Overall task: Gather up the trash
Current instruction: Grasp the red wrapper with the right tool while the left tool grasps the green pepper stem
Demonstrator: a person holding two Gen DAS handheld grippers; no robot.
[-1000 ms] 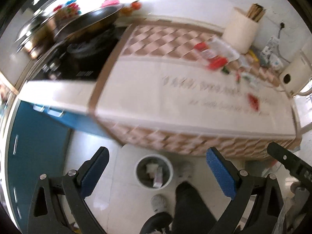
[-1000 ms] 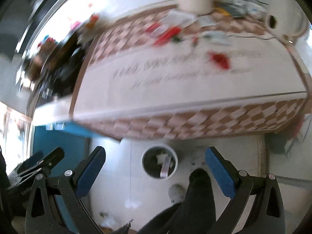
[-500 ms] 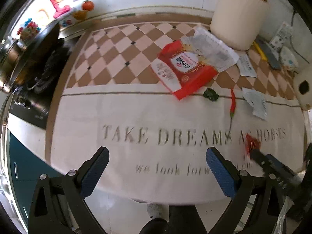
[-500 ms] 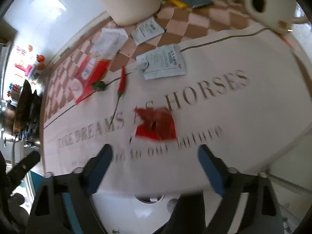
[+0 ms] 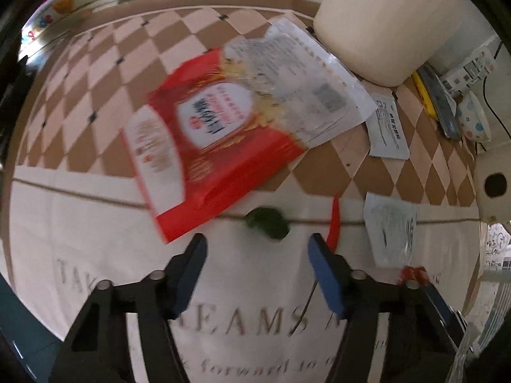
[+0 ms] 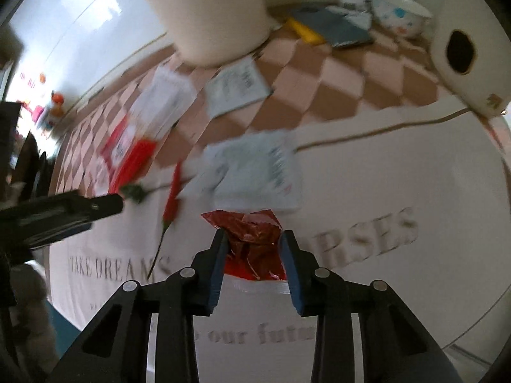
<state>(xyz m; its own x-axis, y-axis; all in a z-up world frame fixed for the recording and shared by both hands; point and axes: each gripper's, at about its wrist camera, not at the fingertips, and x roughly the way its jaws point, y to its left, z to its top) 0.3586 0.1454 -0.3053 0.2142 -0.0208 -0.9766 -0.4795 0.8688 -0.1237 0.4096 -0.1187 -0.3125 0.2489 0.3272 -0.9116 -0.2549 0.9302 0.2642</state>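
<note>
My right gripper (image 6: pixel 254 234) has its jaws closed in around a crumpled red wrapper (image 6: pixel 252 239) lying on the white cloth; both pads touch it. My left gripper (image 5: pixel 257 249) is open, just short of a green scrap (image 5: pixel 266 221) and the corner of a big red and white snack bag (image 5: pixel 223 134). A red chilli (image 5: pixel 333 223) lies right of the left gripper. White sachets (image 5: pixel 391 233) (image 6: pixel 252 172) lie beyond. The red wrapper also shows in the left wrist view (image 5: pixel 413 273).
A cream utensil holder (image 5: pixel 377 22) stands at the back. A second sachet (image 6: pixel 238 91), a yellow and grey flat item (image 6: pixel 332 30), a spotted bowl (image 6: pixel 400 11) and a white appliance (image 6: pixel 469 44) lie at the back right. The counter's front edge is close below.
Both grippers moved forward and down over the counter. The right jaws narrowed around the red wrapper. The left jaws narrowed and came up to the green scrap and snack bag.
</note>
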